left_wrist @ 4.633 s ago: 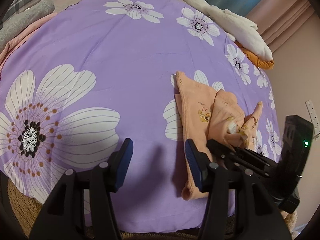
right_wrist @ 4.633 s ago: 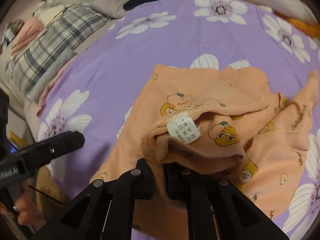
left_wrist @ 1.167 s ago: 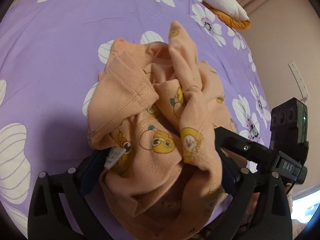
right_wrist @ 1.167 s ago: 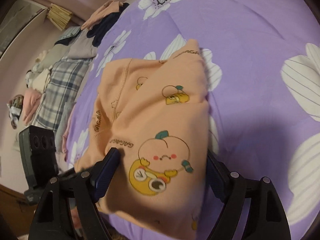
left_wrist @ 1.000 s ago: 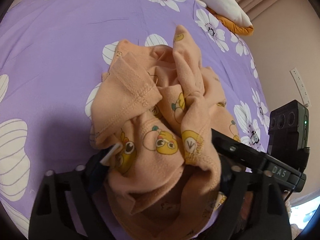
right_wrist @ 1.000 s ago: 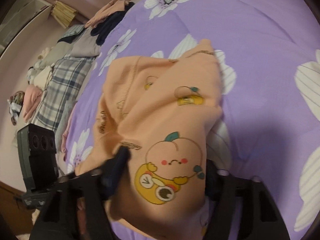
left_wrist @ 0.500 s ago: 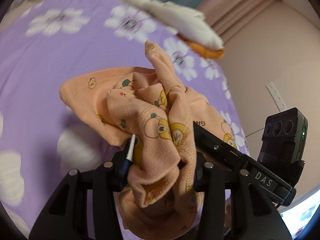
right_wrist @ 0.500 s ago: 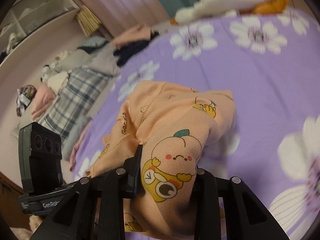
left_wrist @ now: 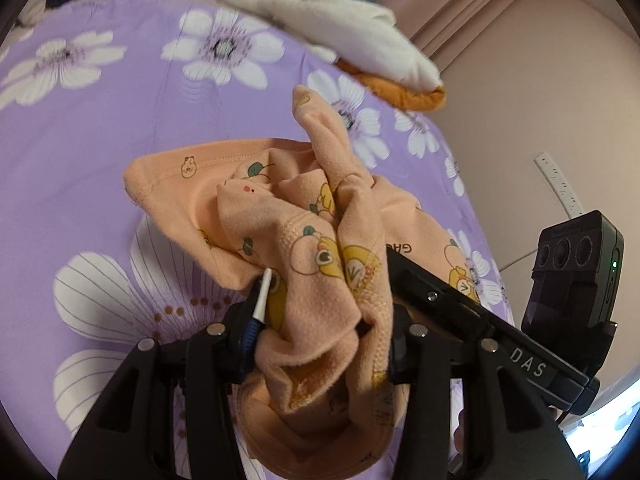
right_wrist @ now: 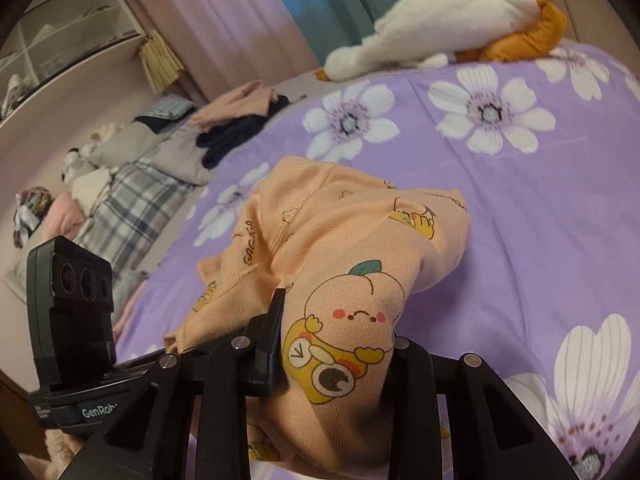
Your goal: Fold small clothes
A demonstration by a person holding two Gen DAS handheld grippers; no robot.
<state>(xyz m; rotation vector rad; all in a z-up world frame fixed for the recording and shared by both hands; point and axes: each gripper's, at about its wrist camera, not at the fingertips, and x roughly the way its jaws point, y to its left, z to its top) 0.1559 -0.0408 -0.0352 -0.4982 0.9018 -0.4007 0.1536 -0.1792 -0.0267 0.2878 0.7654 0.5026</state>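
A small orange garment (left_wrist: pixel 288 216) printed with cartoon fruit figures is bunched up and lifted off a purple floral bedsheet (left_wrist: pixel 100 128). My left gripper (left_wrist: pixel 320 320) is shut on a thick wad of it, with a white label sticking out by the left finger. My right gripper (right_wrist: pixel 336 340) is shut on another fold of the same garment (right_wrist: pixel 340 240), whose far end still touches the sheet. Each gripper shows at the edge of the other's view.
A white and orange plush toy (right_wrist: pixel 440 20) lies at the far edge of the bed. Piles of other clothes (right_wrist: pixel 224 120) and a plaid blanket (right_wrist: pixel 132 208) lie at the far left. A wall with a socket strip (left_wrist: pixel 558 184) is on the right.
Both grippers went from open around the garment on the sheet to shut on it. They have lifted it, and both views have tilted up toward the room.
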